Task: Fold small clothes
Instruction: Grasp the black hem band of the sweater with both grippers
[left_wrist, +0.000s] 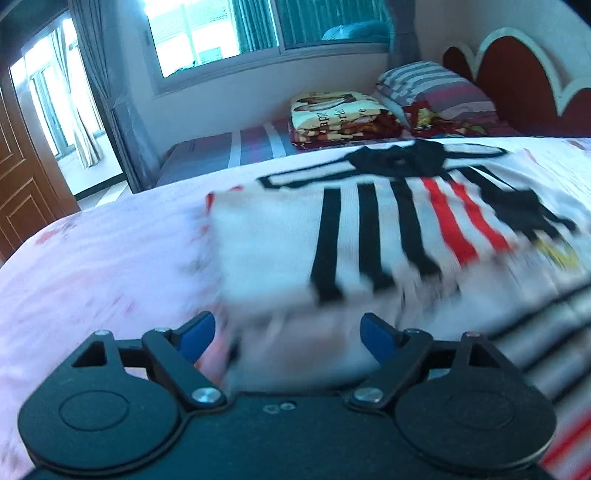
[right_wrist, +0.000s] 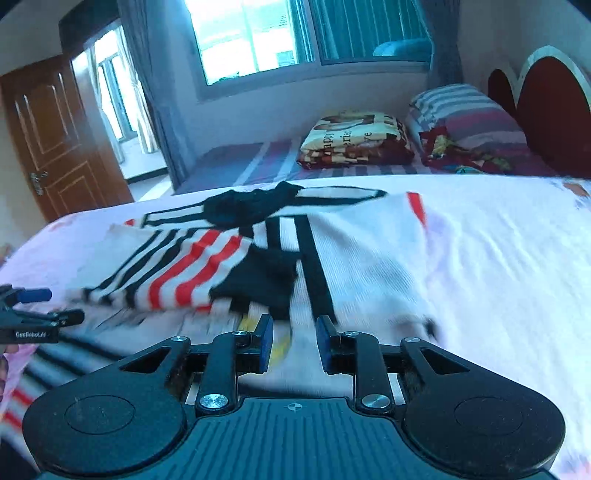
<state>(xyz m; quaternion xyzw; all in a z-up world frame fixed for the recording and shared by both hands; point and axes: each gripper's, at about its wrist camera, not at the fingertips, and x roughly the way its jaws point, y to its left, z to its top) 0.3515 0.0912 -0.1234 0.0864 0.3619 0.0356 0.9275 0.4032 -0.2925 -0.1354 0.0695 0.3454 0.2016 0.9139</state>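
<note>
So I've got a claw in each hand, both hanging over the bed (right_wrist: 498, 258) with its pale pink sheet. The small shirt (left_wrist: 288, 236) is lying flat on that sheet right in front of me: white with black stripes, a few red ones, and a black collar (left_wrist: 402, 158) at the far end. Both sides look folded in toward the middle, so plain white panels lie over the striped part, and a black patch sits on the red stripes. The near edge is pretty blurry in both views, so I can't say exactly how the hem lies.

My left claw (left_wrist: 284, 338) is spread wide, blue fingertips (left_wrist: 195, 332) well apart, nothing between them, just hanging above the near-left corner of the shirt. In the right view you can see it poking in from the left edge.

My right claw (right_wrist: 293, 341) is only a little apart, a narrow gap between the blue pads (right_wrist: 266, 341). I see the shirt's near edge through that gap but the pads don't look like they're pressing on any cloth, so not pinching anything.

Further back on the bed there's a folded blanket (left_wrist: 340, 114) with a cartoon print, a striped pillow (left_wrist: 432, 88) next to it, and the red headboard (left_wrist: 517, 77) on the right. A window (left_wrist: 221, 33) with curtains is behind, and a brown door (right_wrist: 51, 136) off to the left.
</note>
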